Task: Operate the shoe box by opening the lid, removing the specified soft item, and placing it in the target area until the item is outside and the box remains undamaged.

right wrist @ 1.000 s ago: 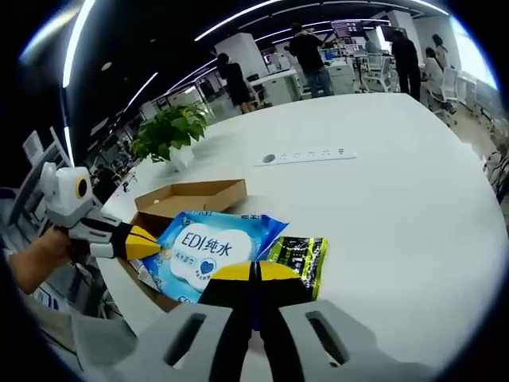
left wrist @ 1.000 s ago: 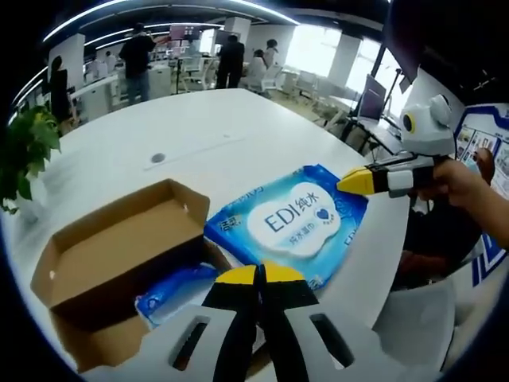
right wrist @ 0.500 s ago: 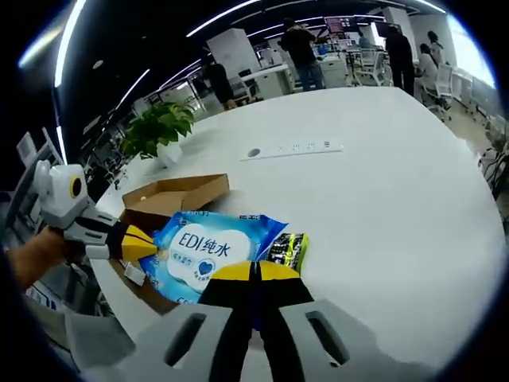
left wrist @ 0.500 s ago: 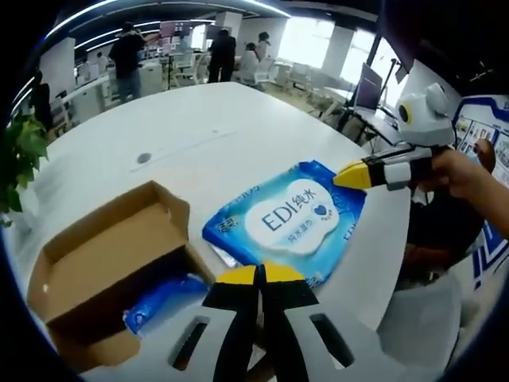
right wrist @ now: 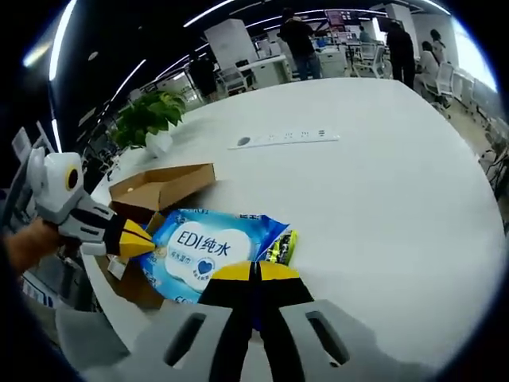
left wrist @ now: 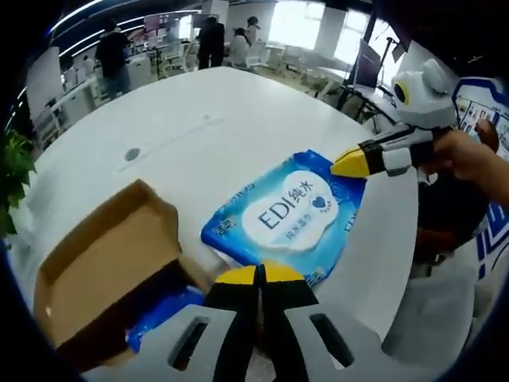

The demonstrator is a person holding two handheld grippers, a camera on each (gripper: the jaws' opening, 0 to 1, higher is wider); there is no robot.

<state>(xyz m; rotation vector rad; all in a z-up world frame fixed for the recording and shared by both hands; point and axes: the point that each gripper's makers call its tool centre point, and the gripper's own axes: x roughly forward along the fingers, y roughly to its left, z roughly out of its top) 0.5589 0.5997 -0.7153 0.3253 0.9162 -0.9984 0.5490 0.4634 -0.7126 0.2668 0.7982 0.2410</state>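
In the left gripper view, the open shoe box (left wrist: 103,270) sits at the left on the white surface (left wrist: 215,135). Just right of it, outside the box, the blue wipes pack (left wrist: 286,216) hangs stretched between both grippers. The left gripper (left wrist: 258,274) pinches its near edge with closed jaws; the right gripper (left wrist: 350,165) clamps its far corner.

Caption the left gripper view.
Both tools grip the wipes pack beside the open box.
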